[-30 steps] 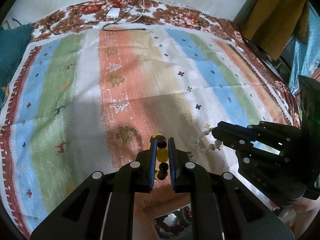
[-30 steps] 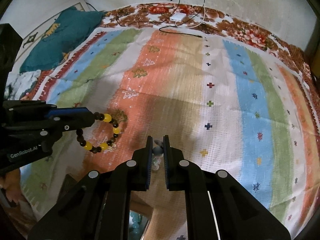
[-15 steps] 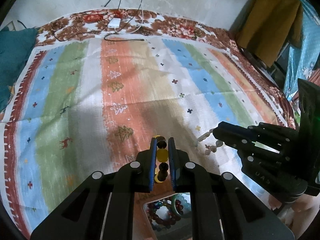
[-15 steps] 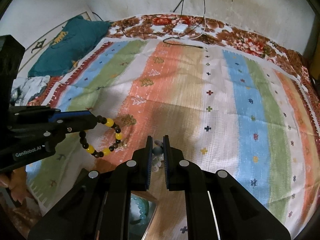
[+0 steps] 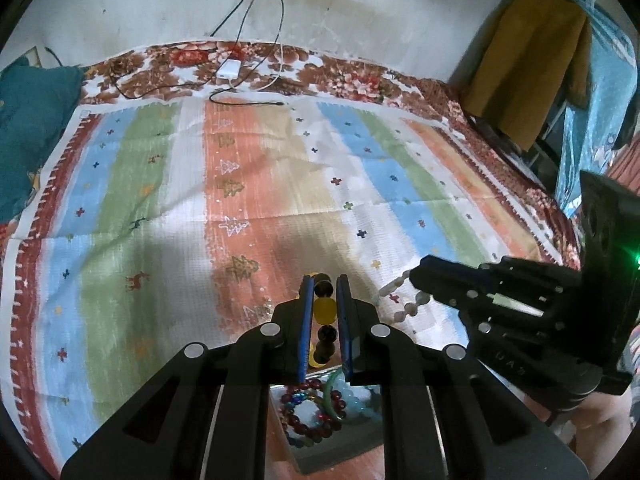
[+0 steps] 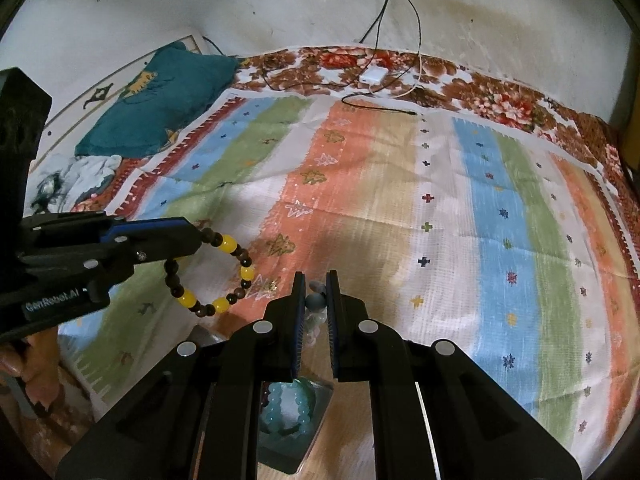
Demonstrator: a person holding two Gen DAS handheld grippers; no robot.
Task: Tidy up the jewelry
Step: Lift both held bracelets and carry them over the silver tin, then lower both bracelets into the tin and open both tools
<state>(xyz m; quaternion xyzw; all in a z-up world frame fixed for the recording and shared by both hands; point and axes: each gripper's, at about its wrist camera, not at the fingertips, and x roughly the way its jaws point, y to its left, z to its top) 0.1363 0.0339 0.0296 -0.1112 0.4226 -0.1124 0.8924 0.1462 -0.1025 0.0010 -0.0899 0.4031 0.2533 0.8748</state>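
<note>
My left gripper (image 5: 323, 284) is shut on a bracelet of dark brown and yellow beads (image 5: 323, 311); in the right wrist view that bracelet (image 6: 224, 276) hangs as a loop from the left gripper (image 6: 192, 236). My right gripper (image 6: 316, 280) is shut on a pale grey-white bead bracelet (image 6: 315, 302), which dangles from its tips (image 5: 416, 276) in the left wrist view as a string of pale beads (image 5: 408, 311). Below both grippers sits a grey tray (image 5: 320, 456) holding red, green and pale blue bracelets (image 5: 312, 408). Both grippers hang above the striped bedcover.
The striped cloth (image 5: 280, 184) covers a bed against a stained wall. A white charger with cables (image 5: 229, 69) lies at the far edge. A teal pillow (image 6: 160, 100) is at the far left; clothes hang at the right (image 5: 528, 56). A person's hand (image 6: 24, 364) holds the left gripper.
Both grippers have risen and pulled back with their bracelets. More of the wall and of the tray of bracelets beneath has come into view.
</note>
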